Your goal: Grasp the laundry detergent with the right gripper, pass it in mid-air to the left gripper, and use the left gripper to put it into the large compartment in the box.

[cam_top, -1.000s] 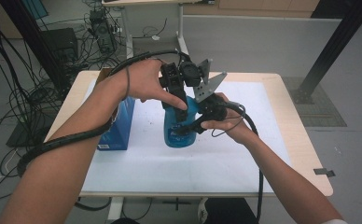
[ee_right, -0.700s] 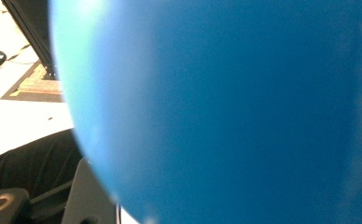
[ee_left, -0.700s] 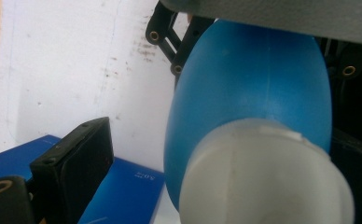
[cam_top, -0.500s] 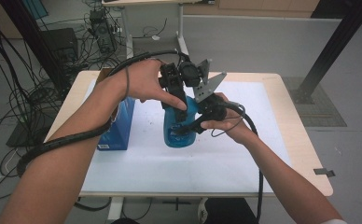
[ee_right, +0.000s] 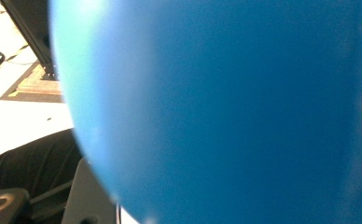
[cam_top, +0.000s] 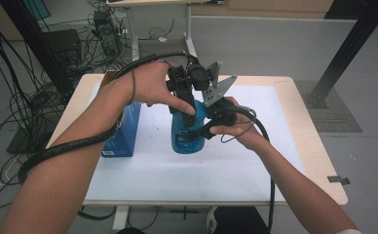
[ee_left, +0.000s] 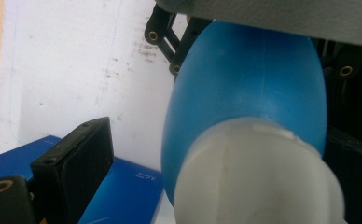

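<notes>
nothing moved; blue bottle (cam_top: 188, 131), white cap (ee_left: 258, 177)

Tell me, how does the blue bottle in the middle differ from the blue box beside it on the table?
The blue bottle is rounded and stands upright, while the blue box is flat-sided with sharp edges. The bottle has a white cap; the box shows white print. Both grippers crowd around the bottle's top, the right gripper shut on it, whereas the box sits untouched to one side. Both are blue and rest on the white sheet.
</notes>
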A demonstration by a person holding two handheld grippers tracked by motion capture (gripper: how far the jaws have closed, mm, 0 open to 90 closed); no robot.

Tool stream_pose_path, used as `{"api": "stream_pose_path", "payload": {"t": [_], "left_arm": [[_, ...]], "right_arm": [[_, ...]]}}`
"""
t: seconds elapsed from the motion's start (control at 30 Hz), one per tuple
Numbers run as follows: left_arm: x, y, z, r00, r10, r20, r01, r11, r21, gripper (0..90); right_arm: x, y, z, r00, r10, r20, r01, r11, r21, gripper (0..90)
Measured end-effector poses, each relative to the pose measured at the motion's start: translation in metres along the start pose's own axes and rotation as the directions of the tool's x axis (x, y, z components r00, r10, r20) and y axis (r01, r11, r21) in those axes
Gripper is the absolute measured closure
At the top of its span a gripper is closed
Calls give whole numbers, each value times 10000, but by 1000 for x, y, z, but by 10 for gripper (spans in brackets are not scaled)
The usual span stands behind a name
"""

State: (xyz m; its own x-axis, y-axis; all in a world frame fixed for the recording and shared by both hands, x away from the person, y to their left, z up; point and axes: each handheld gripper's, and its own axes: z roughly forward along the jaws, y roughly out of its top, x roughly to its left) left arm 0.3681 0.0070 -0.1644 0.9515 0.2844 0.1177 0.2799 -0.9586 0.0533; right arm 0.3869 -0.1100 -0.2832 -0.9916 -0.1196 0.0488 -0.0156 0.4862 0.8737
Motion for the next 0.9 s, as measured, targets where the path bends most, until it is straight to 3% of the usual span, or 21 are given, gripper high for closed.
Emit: {"api": "stream_pose_path", "payload": {"t": [0.9], "left_arm": [[1,0,2,10000,57,25,-57,9999,118,65]], "right_arm": [[-1,0,-1,9997,-182,131,182,9998,43,434]]}}
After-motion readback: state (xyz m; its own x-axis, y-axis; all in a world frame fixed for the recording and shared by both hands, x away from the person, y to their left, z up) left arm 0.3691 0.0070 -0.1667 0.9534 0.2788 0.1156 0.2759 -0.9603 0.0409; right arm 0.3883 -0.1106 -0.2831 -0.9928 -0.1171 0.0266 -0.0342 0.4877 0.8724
